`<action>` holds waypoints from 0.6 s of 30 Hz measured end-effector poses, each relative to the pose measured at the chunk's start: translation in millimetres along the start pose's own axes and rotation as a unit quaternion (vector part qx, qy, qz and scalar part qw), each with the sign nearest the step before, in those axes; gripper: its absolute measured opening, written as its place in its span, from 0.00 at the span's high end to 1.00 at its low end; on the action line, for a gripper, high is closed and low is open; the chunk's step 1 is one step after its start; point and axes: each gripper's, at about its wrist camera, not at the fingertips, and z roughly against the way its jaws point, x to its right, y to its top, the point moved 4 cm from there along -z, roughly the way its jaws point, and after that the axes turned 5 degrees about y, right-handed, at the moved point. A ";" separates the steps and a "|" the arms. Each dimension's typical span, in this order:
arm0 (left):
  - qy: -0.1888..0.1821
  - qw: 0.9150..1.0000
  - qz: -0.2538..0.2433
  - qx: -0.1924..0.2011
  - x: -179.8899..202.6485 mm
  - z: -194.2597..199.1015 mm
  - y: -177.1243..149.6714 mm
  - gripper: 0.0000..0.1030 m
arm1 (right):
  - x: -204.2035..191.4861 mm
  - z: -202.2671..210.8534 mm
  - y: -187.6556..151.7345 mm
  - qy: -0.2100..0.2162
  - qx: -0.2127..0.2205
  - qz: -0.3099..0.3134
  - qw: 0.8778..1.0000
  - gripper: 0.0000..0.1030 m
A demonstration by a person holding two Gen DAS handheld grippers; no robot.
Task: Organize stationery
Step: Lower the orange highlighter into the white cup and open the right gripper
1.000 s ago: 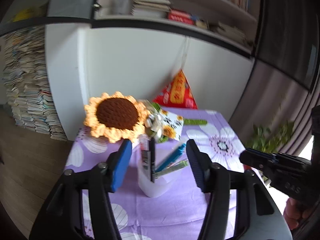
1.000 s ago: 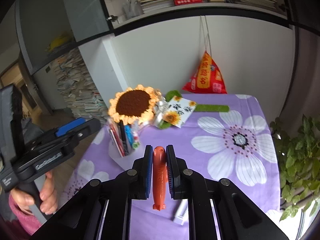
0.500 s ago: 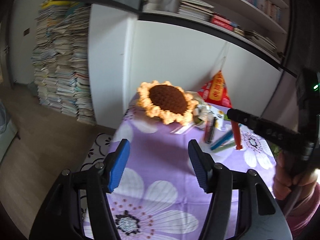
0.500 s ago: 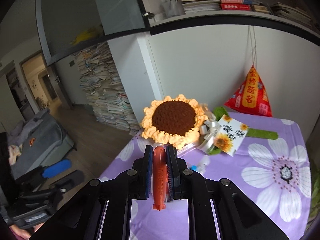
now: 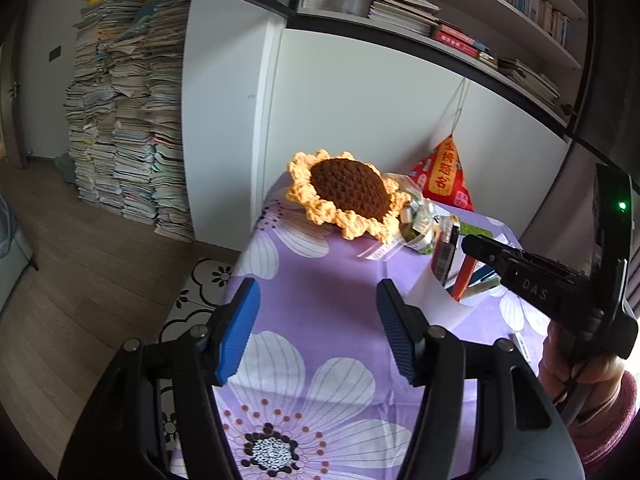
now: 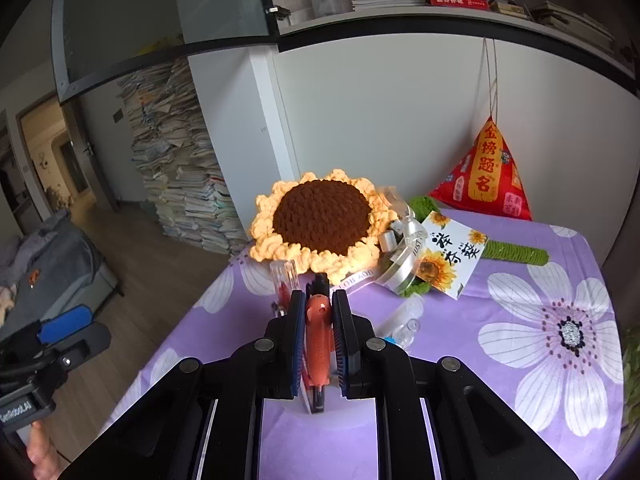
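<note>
My right gripper is shut on an orange pen and holds it upright over a white pen cup with several pens in it. In the left wrist view the right gripper reaches in from the right, and the orange pen dips into the cup. The cup itself is hidden behind the jaws in the right wrist view. My left gripper is open and empty, above the purple flowered tablecloth to the left of the cup.
A crocheted sunflower with a card lies at the back of the table. A red pouch hangs at the back wall. Tall stacks of books stand on the floor to the left. The table's left edge is close.
The right gripper has carried the orange pen down over the cup, and its tip is now inside. The left gripper has shifted a little; the cup sits further right in its view.
</note>
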 end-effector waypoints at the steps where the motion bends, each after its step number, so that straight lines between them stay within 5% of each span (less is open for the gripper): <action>1: -0.003 1.000 -0.002 -0.001 1.5 -0.6 -0.6 0.43 | -0.4 2.6 -2.2 -0.001 -0.002 0.003 1.000 0.86; 18: -0.032 0.999 -0.033 -0.013 34.3 2.4 -8.2 0.43 | 16.7 30.4 -16.8 0.011 -0.022 -0.029 0.999 0.86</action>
